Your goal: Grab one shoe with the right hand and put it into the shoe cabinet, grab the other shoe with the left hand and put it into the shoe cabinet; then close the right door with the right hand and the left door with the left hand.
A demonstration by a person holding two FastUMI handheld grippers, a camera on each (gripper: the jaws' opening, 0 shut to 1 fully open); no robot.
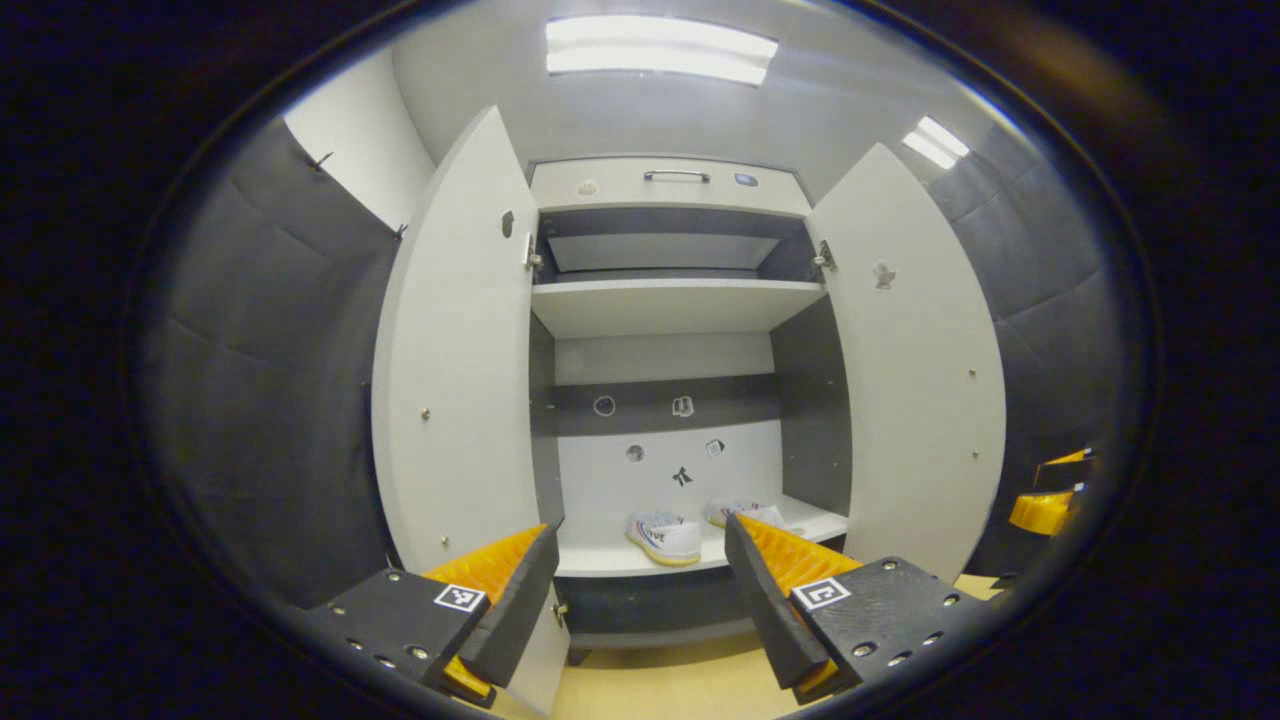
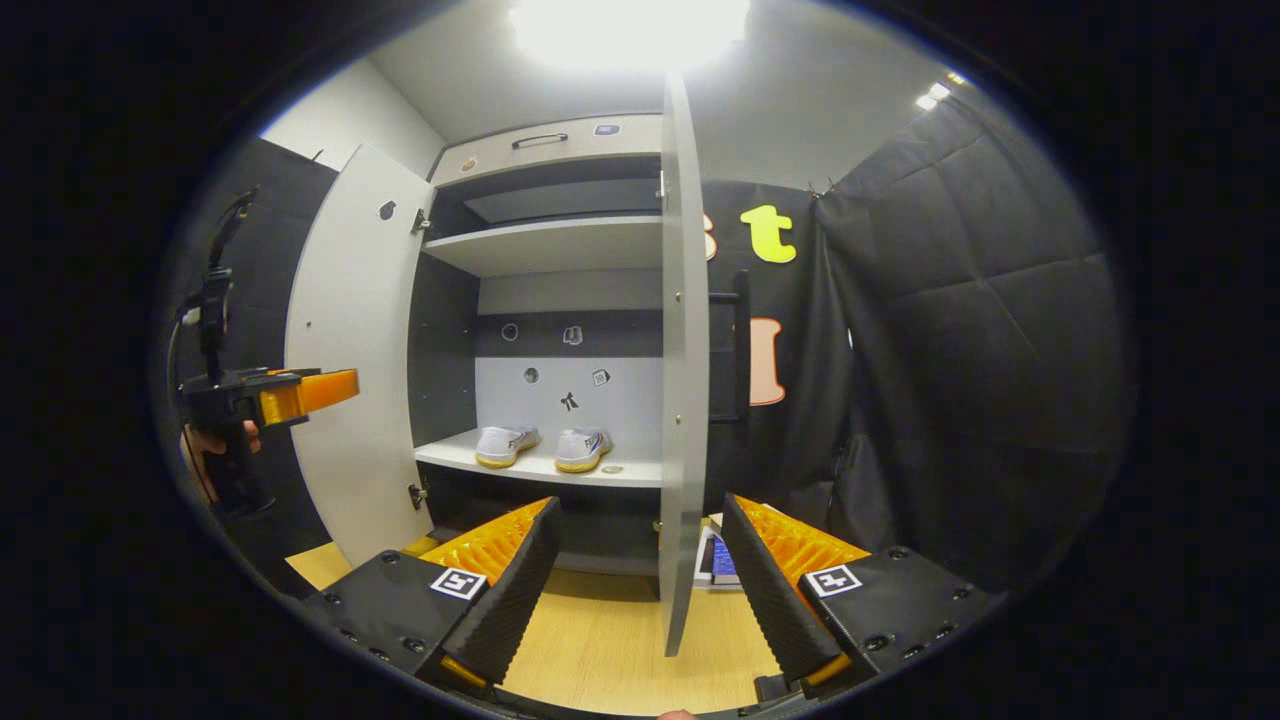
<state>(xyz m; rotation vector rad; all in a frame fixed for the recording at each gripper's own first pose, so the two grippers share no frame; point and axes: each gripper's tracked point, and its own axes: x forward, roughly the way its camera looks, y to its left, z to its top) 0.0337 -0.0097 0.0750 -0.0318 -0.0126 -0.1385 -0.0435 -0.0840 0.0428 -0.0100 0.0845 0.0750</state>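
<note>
Left gripper view: left gripper [image 1: 640, 590] wide open, holds nothing, faces shoe cabinet [image 1: 670, 185]. Both shoes [image 1: 665, 537] already on lower shelf [image 1: 620, 560], near front edge, side by side. Left door [image 1: 455, 360] and right door [image 1: 915, 370] swung open.

Right gripper view: right gripper [image 2: 640, 580] wide open, empty, straddling free edge of right door [image 2: 683, 350]. Door handle [image 2: 741, 345] on outer face. Left gripper [image 2: 300, 392] near left door [image 2: 350, 350].

Judgement: doors light, rigid panels, swing freely; push flat outer face near free edge.
</note>
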